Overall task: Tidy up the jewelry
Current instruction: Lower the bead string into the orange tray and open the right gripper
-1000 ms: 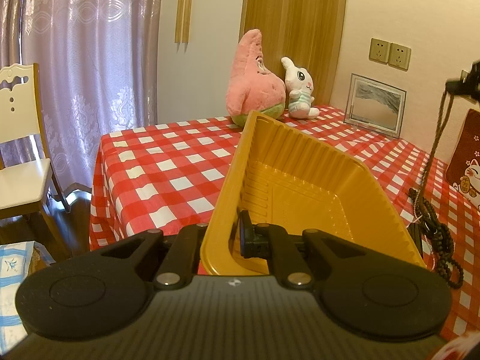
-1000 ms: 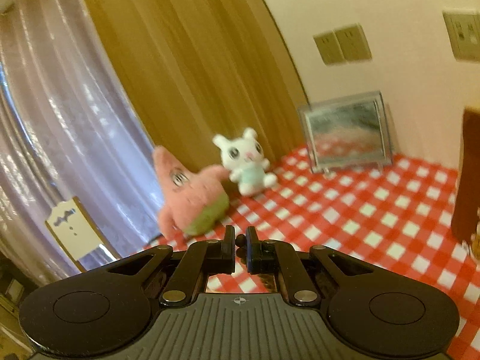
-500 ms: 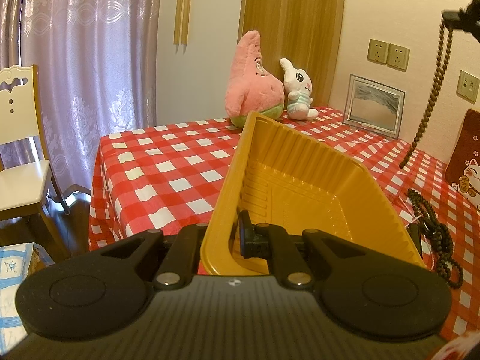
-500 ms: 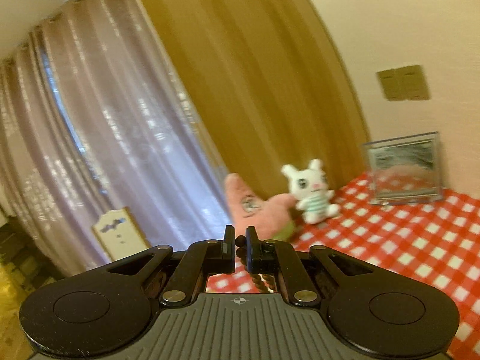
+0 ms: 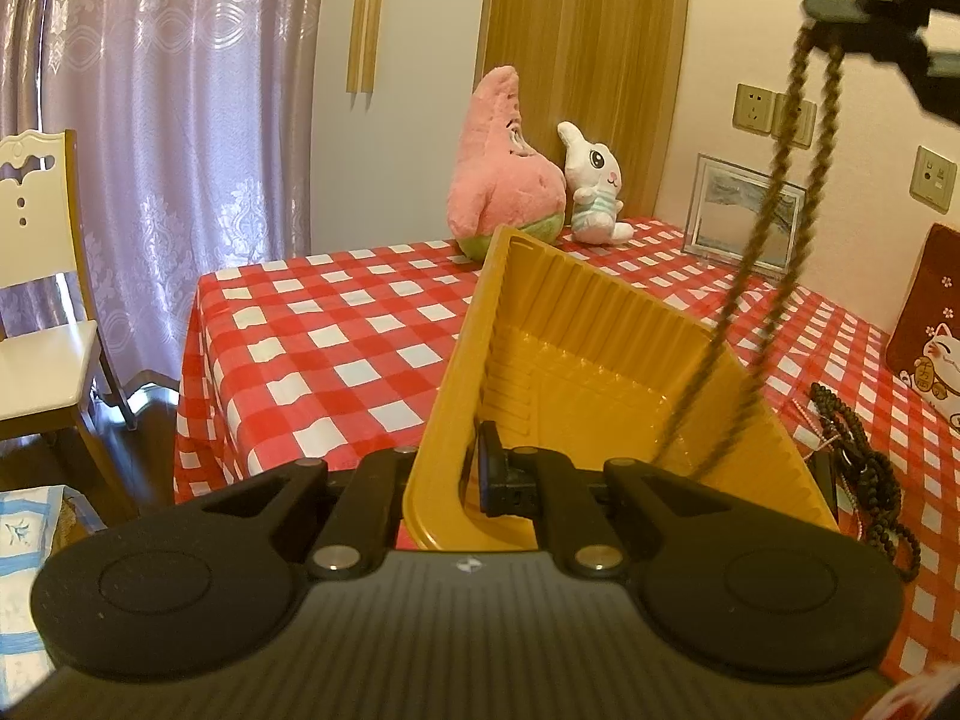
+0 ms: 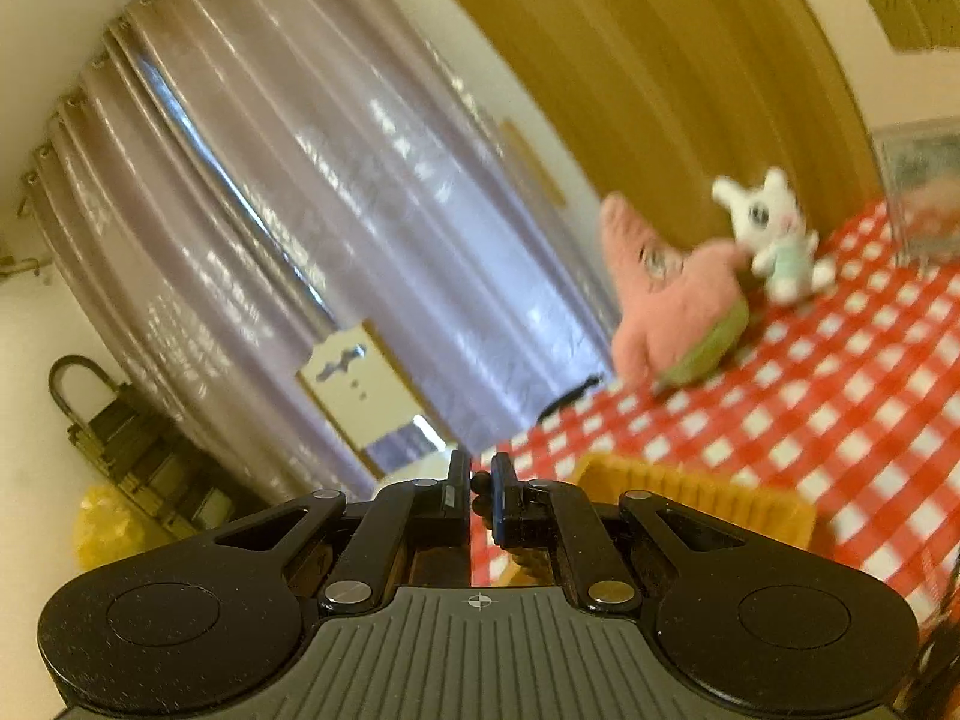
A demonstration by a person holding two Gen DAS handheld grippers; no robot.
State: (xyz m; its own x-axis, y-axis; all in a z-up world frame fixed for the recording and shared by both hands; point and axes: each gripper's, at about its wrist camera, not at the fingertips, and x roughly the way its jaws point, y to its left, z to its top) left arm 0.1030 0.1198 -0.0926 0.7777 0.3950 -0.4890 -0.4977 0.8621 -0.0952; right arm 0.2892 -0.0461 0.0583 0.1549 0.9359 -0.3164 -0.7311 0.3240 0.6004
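Checked counter (image 5: pixel 336 324) lies beyond the left claw (image 5: pixel 474 468), clamped on the tray (image 5: pixel 600 360) rim. Right claw (image 6: pixel 480 495), pinching the beads (image 5: pixel 774 228), has swung over; they now dangle into the tray, ready to drop.

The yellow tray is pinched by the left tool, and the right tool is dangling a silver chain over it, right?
Not quite. The left tool does pinch the yellow tray, but what hangs from the right tool is a brown beaded strand, not a silver chain. The left wrist view shows it.
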